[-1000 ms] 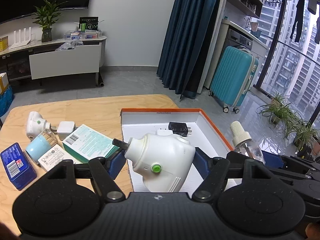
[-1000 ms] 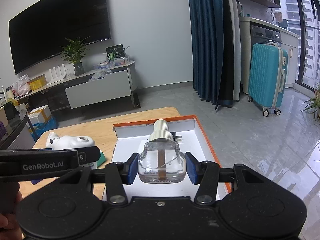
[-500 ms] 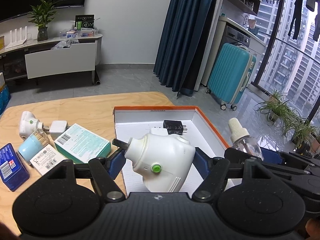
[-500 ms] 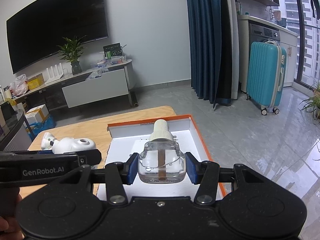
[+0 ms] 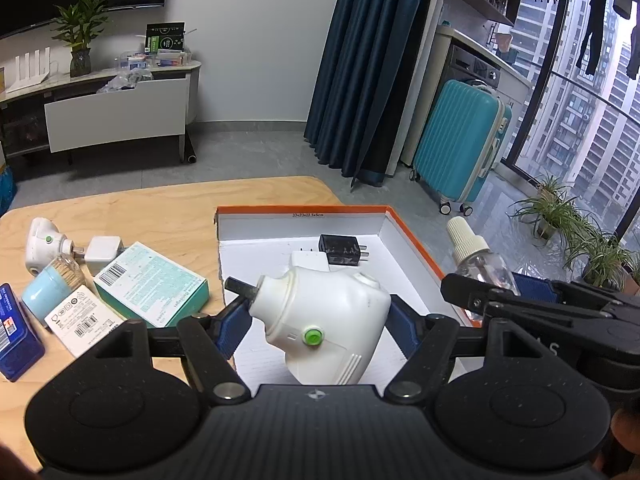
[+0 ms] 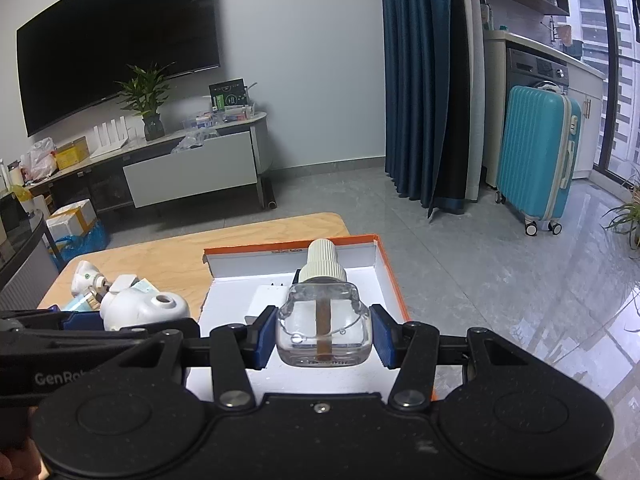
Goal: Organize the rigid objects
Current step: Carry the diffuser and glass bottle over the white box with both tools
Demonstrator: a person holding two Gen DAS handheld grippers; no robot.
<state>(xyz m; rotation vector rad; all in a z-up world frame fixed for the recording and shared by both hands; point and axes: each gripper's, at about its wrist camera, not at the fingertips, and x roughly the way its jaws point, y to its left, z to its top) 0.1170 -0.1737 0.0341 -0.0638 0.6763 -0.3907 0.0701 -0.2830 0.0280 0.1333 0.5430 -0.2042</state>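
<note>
Left wrist: white plug-in device (image 5: pixel 324 320) clamped between both fingers (image 5: pixel 234 320).

Grey tiled floor (image 6: pixel 460 264), white wall (image 6: pixel 300 40), dark television (image 6: pixel 116 36) above a low cabinet (image 6: pixel 188 168), navy curtains (image 6: pixel 416 80), teal suitcase (image 6: pixel 536 160), daylight through tall windows (image 5: pixel 580 92).

You are looking at a blue suitcase (image 6: pixel 538 160) standing by dark curtains (image 6: pixel 420 80). A big TV (image 6: pixel 116 40) is hanging above a plant (image 6: pixel 146 98) sitting on a long cabinet (image 6: pixel 188 168).

White plug-in device (image 5: pixel 320 316), clear bottle (image 6: pixel 323 328), orange-rimmed box (image 5: pixel 416 240)
</note>
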